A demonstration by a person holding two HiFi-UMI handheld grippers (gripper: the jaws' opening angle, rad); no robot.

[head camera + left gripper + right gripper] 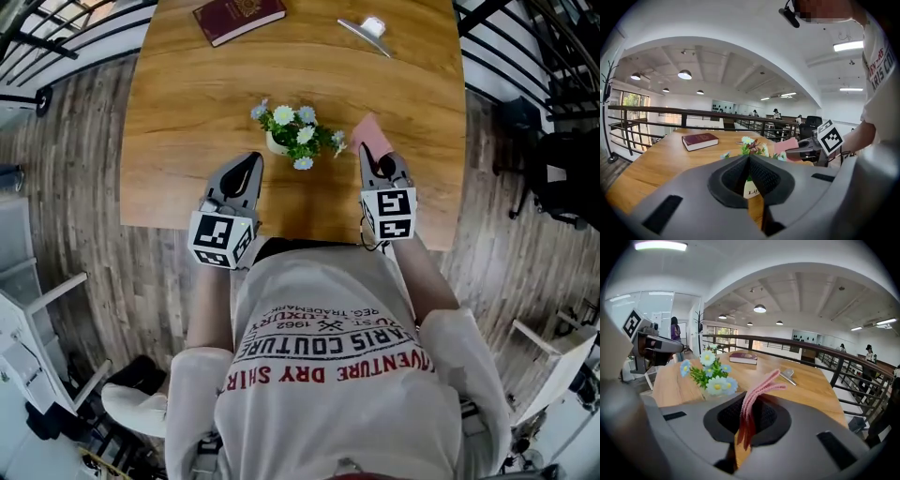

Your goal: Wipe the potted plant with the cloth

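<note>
Left gripper [250, 161], jaws closed and empty, dips at the potted plant's [294, 137] eight o'clock; right gripper [368, 150], at three, jaws pinching the cloth [371, 132].

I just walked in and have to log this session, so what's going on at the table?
A person at a wooden table holds a gripper in each hand. The right gripper is clamped on a folded pink cloth, just right of the small potted plant. The left gripper is shut with nothing in it, on the plant's other side. The cloth looks apart from the flowers, so wiping hasn't begun.
</note>
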